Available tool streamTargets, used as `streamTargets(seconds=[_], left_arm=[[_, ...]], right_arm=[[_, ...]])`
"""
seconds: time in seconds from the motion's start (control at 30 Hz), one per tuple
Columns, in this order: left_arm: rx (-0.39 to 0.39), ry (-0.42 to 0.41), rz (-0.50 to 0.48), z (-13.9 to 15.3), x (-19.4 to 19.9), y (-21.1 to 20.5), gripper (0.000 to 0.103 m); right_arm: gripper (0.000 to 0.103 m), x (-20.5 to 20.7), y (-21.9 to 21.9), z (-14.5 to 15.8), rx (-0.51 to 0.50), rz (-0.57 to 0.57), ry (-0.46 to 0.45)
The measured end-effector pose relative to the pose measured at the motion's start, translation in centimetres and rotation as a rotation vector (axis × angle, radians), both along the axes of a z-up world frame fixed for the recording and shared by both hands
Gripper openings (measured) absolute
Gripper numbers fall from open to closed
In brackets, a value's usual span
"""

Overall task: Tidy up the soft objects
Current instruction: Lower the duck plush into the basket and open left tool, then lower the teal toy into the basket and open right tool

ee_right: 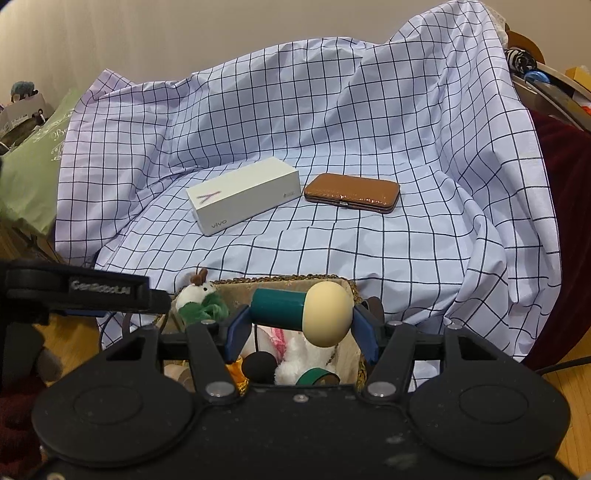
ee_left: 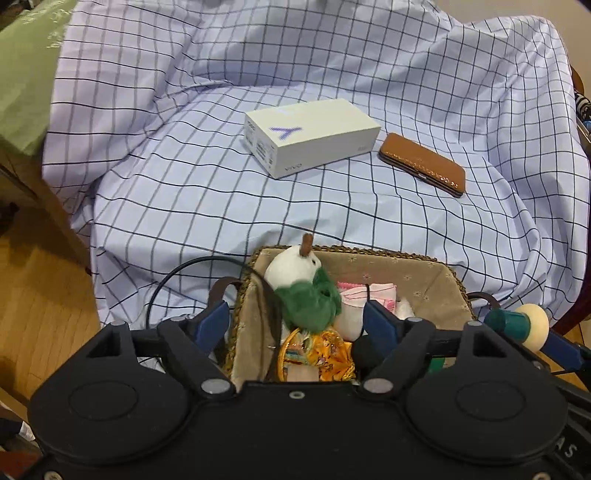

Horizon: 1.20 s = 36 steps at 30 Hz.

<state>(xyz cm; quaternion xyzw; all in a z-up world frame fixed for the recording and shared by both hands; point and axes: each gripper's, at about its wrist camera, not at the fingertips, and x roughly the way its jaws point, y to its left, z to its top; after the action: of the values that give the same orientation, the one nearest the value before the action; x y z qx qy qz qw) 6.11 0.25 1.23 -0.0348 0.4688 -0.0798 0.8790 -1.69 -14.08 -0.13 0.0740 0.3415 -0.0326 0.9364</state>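
Matt checked cloth; smooth cardboard box; glossy brown leather case; woven, fabric-lined basket; fuzzy plush toy.

A pale lilac checked sheet is draped over what looks like a chair, all rumpled folds, filling most of both views. Behind it at the top there's a plain beige wall. Wooden floor shows lower left in the left view. A green cloth sits upper left, and some dark red fabric hangs at the right edge.
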Motion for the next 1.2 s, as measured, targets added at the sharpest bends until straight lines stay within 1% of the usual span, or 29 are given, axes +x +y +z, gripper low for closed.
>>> streamTargets(seconds=[0.13,0.33,0.47,0.6,0.97,1.2], left_arm=[[0.019,-0.022,0.027,0.0,-1.3,0.3,0.077],[0.071,-0.035,0.021,-0.7,-3.1,0.2,0.077],[0.107,-0.028,0.011,-1.4,-4.0,0.1,0.077],[0.143,-0.001,-0.018,-2.2,-4.4,-0.3,0.077],[0.133,0.027,-0.010,-2.7,-4.4,0.0,0.077],[0.133,0.029,-0.013,-2.7,-4.3,0.0,0.077]], right_arm=[[0.059,-0.1,0.0,-0.2,0.002,0.006,0.007],[0.059,-0.1,0.1,-0.3,-0.002,0.004,0.016],[0.059,0.2,0.5,-0.5,-0.020,0.019,0.036],[0.059,0.3,1.3,-0.7,-0.043,0.040,0.049],[0.059,0.5,1.5,-1.0,-0.047,0.044,0.075],[0.060,0.6,1.4,-1.2,-0.043,0.041,0.079]])
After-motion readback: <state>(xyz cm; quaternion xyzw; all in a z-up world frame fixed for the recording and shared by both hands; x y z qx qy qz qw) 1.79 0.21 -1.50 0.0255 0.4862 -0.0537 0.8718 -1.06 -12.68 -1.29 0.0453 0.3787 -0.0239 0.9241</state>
